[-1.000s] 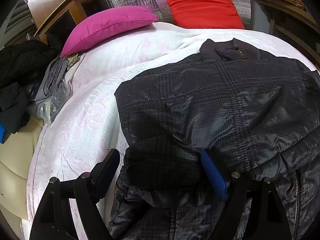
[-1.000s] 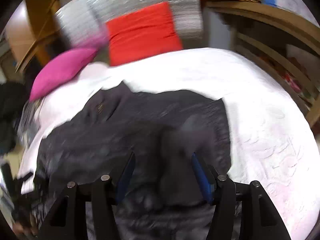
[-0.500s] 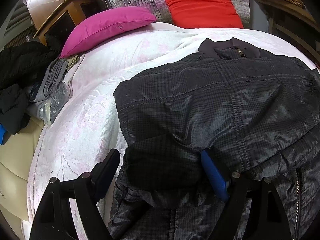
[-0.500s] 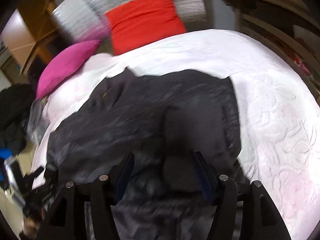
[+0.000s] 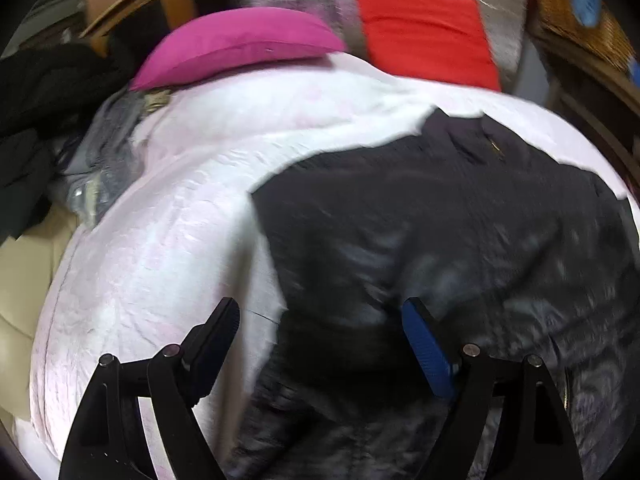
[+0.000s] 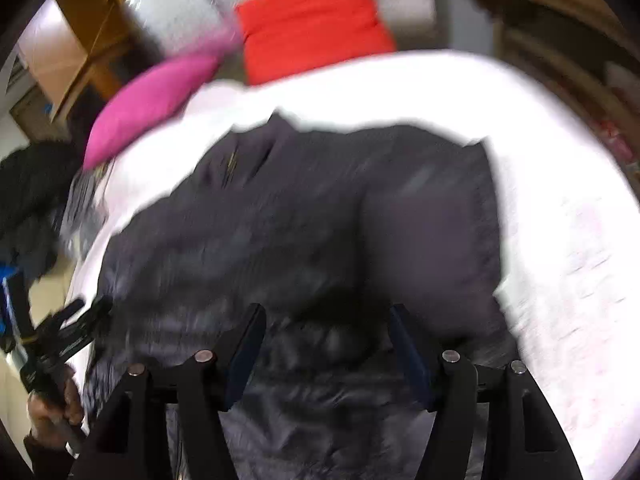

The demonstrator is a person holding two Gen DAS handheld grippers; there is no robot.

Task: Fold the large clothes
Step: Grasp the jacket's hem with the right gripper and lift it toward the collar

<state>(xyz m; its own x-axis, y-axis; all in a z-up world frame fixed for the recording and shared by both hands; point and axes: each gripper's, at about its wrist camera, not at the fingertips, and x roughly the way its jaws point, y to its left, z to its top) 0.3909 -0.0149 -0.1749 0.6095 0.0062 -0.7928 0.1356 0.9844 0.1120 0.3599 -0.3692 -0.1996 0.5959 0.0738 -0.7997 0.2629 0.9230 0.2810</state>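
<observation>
The dark jacket point(image 5: 440, 240) lies spread on the white bedspread point(image 5: 168, 240). Left gripper point(image 5: 320, 344): 2 fingers spread wide over the jacket's near left edge, gripping nothing. Right gripper point(image 6: 326, 344): fingers wide apart over the jacket's near hem, gripping nothing. Both views are blurred.

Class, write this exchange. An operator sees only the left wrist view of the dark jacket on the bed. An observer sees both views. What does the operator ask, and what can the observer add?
Operator: The jacket runs off the right side of my picture. Where does it end?
Observer: Its right edge lies on the white bed cover, with bare cover beyond it.
Operator: Where are the right tongs?
Observer: The right tongs are open, over the near end of the jacket.
</observation>
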